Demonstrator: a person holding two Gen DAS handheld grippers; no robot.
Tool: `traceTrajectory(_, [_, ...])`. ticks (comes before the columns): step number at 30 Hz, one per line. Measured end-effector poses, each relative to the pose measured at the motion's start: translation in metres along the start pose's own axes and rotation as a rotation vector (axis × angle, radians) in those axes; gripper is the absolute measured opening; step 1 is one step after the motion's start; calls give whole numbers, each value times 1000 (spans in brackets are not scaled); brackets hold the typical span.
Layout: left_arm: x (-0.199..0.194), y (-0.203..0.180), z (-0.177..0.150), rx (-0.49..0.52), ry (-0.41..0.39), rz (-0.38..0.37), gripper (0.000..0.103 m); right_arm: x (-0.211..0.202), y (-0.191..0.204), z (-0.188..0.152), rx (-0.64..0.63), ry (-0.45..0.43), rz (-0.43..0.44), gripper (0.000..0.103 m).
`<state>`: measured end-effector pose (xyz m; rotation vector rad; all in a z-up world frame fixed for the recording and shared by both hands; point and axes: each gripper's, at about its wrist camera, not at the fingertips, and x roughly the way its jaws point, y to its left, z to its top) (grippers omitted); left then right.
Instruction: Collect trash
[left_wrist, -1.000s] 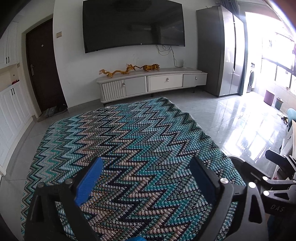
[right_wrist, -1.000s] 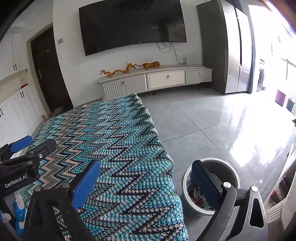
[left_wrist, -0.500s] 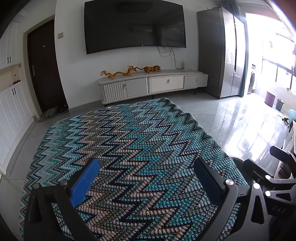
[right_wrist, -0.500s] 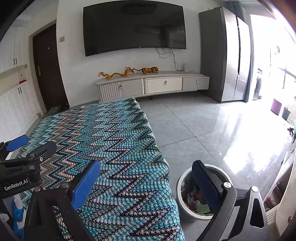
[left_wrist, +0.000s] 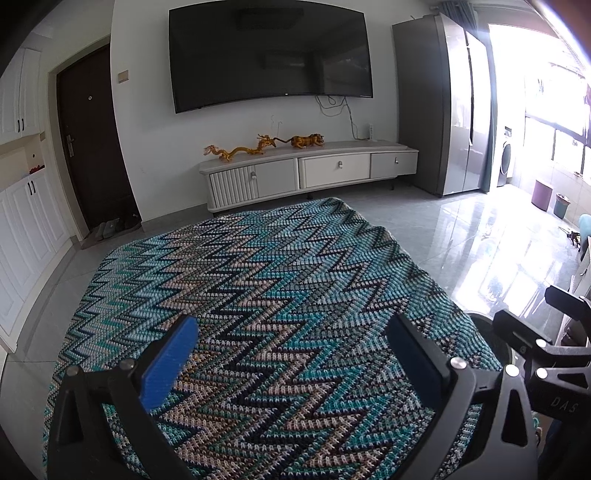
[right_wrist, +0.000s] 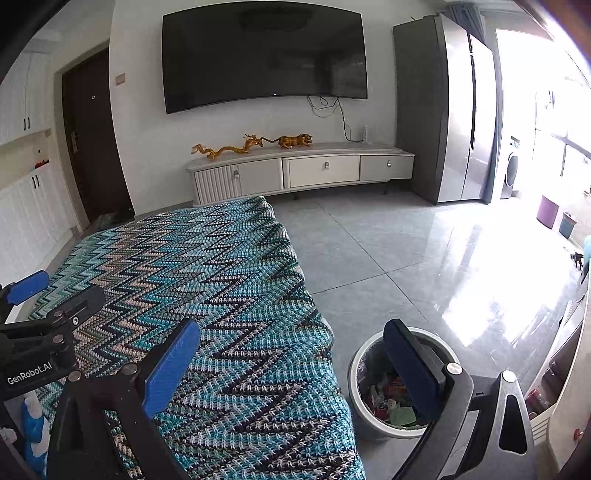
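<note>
We are holding both tongs wide open and empty: left tongs (left_wrist: 291, 365) over the zigzag knitted cover (left_wrist: 266, 295), right tongs (right_wrist: 295, 365) at its edge. Collected trash is lying in the wastebasket (right_wrist: 364, 410) below. Risk: pads snagging knit.

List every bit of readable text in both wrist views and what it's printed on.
"GenRobot.AI": white lettering on the black body of the left gripper, seen in the right wrist view.
"DAS": pale lettering on the black body of the right gripper, seen in the left wrist view; it may continue out of sight.
The trash bin's wrappers: too small to read.
</note>
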<state>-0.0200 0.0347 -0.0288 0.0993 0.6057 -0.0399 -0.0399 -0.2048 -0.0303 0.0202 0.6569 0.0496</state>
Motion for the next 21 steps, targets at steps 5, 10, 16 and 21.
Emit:
traceTrajectory(5, [0, 2, 0, -4, -3, 11, 103, 0, 1, 0, 1, 3, -4, 100])
traceTrajectory(10, [1, 4, -1, -6, 5, 18, 103, 0, 0, 0, 1, 2, -4, 100])
traceTrajectory(16, [2, 4, -2, -10, 15, 24, 103, 1, 2, -1, 0, 4, -14, 101])
traceTrajectory(21, [3, 5, -2, -14, 23, 28, 103, 1, 2, -2, 2, 3, -20, 101])
